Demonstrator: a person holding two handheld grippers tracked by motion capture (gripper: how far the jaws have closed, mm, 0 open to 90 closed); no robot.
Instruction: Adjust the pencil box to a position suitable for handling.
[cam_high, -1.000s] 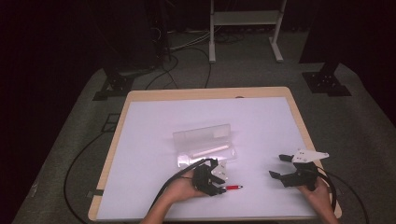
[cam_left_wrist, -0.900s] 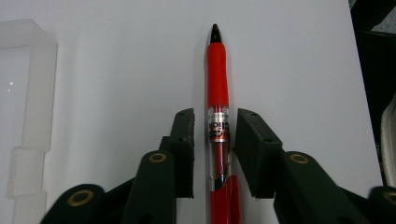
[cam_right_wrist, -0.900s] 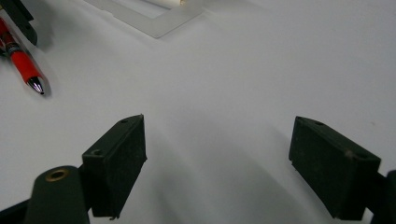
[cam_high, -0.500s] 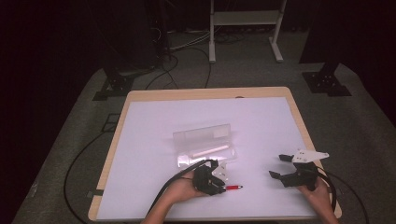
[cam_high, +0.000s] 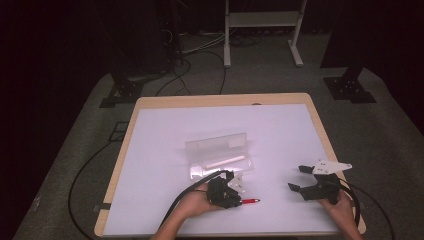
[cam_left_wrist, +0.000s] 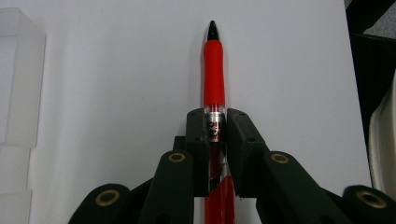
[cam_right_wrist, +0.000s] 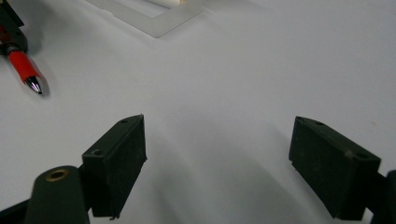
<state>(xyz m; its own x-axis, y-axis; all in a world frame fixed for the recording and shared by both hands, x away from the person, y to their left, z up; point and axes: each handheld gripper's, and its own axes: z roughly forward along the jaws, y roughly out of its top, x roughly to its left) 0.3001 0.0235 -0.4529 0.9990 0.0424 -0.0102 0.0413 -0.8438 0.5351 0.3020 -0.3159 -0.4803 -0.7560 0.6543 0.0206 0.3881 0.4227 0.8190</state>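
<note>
Here, reading from left to right in the high view, a black cable (cam_high: 120, 165) loops off the left edge of the table (cam_high: 150, 102), whose white top carries everything else. Near the middle lies an open clear plastic case (cam_high: 220, 155) with a pale stick-like item inside it; what that item is cannot be told. Just in front of the case, toward the person, the left gripper (cam_high: 231, 192) sits in the person's left hand (cam_high: 192, 204). Its jaws have just been closing, and they now stand narrow, pressed on the barrel of a red pen (cam_high: 249, 201). The pen lies low over the white surface, its dark tip pointing toward the right gripper.

In the left gripper view, the left gripper (cam_left_wrist: 218, 128) clamps the red pen (cam_left_wrist: 214, 74) just behind the red grip section, at the clear band with printing; the tip runs straight ahead, beyond the jaws. The clear plastic case (cam_left_wrist: 21, 79) shows at the left edge.

Farther right in the high view, well apart from the pen, the right gripper (cam_high: 299, 178) rests in the right hand (cam_high: 342, 210) near the table's right edge. In the right gripper view, the right gripper (cam_right_wrist: 236, 161) has its jaws spread wide with bare white table between them; the red pen (cam_right_wrist: 23, 67) lies at upper left.
</note>
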